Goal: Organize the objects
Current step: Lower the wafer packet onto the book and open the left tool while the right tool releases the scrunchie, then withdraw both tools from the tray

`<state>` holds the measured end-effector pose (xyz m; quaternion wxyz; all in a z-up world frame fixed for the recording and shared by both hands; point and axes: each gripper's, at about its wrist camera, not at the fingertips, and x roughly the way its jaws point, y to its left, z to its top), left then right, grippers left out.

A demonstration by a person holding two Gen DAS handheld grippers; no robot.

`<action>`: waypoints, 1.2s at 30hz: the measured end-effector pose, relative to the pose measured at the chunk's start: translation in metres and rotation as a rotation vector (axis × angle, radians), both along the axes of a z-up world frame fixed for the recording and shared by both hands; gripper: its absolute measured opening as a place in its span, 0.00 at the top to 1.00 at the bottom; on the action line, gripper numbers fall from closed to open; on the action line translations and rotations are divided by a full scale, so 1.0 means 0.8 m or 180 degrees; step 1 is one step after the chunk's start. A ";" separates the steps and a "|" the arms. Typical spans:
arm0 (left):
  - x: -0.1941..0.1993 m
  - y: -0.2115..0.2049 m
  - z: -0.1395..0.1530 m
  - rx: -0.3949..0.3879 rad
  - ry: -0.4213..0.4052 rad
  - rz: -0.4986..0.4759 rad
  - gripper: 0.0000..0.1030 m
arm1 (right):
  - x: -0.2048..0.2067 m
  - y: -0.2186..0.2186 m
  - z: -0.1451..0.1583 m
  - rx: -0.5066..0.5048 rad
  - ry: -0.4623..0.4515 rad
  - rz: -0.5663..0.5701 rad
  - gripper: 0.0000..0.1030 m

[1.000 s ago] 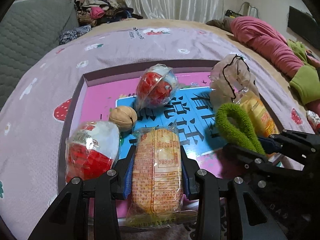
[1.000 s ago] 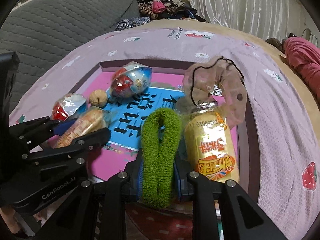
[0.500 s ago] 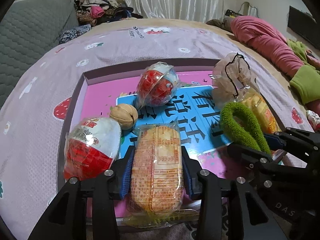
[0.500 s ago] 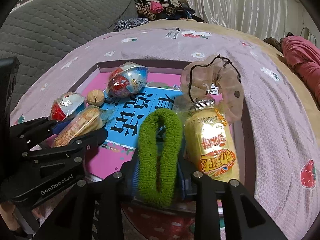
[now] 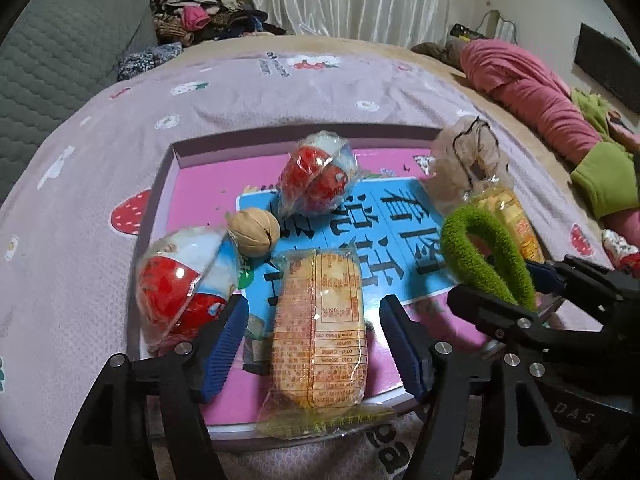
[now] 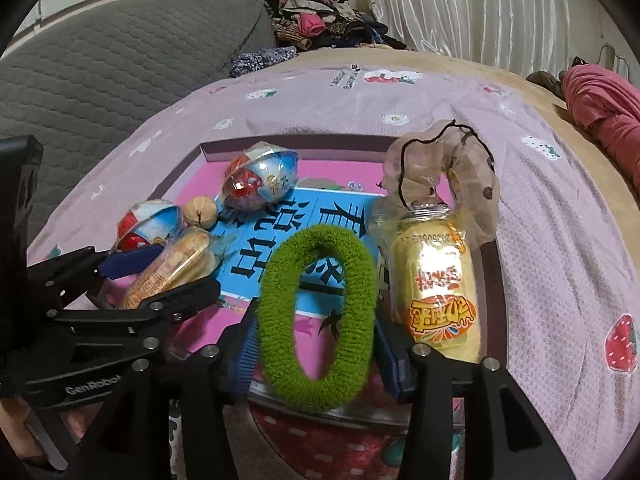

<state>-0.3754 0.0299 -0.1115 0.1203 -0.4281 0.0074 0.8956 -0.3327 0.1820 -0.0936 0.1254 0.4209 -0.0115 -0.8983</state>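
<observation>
A shallow pink tray (image 5: 304,133) lies on the bed. My left gripper (image 5: 314,312) straddles a wrapped cracker packet (image 5: 320,328) that rests on the tray's front edge; its jaws are opening and both pads stand clear of the wrapper. My right gripper (image 6: 316,320) has a green fuzzy scrunchie (image 6: 280,360) between its jaws, which are opening; the pads still touch its sides. Two red-and-blue wrapped toy eggs (image 5: 184,284) (image 5: 320,176), a walnut (image 5: 256,232), a yellow snack packet (image 6: 436,292) and a sheer beige scrunchie (image 6: 460,176) lie in the tray.
The tray sits on a lilac strawberry-print bedspread (image 5: 280,92). A grey quilted headboard (image 6: 100,68) is at the left, a heap of clothes (image 5: 200,20) behind, a pink and green garment (image 5: 540,96) at the right. The two grippers stand side by side at the front edge.
Both grippers' jaws have spread. The left pads have come off the cracker packet, which now lies on the tray edge. The green scrunchie has sprung from a flat strip into an oval.
</observation>
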 end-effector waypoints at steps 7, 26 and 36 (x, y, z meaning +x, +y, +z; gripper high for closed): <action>0.003 -0.011 0.013 0.0137 0.0047 0.0044 0.29 | 0.002 0.003 0.008 -0.0165 0.0075 -0.0003 0.43; 0.020 -0.019 0.040 -0.0003 0.0252 0.0172 0.22 | 0.018 0.010 0.038 -0.0474 0.0318 -0.0017 0.30; 0.040 -0.033 0.076 0.0068 0.0428 0.0272 0.20 | 0.055 0.015 0.089 -0.0483 0.0663 -0.0158 0.04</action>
